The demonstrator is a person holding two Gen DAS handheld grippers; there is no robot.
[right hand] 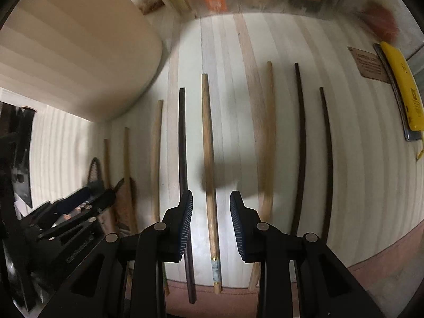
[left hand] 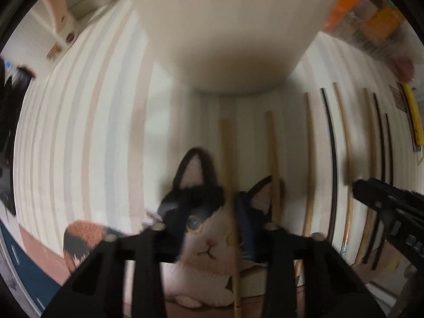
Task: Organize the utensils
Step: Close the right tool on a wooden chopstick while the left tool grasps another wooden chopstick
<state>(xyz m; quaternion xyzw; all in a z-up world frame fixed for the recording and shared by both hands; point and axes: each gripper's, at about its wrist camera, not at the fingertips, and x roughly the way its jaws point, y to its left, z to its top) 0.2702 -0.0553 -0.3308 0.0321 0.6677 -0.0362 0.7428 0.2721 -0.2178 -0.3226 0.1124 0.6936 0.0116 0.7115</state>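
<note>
- Chopsticks, light wood and dark, lie loose in a row on the striped tabletop; I judge sorting barely begun.
- My right gripper straddles one wooden stick, jaws apart, not clamped.
- My left gripper hovers over a cat plush with a stick between its jaws; grip unclear.
</note>
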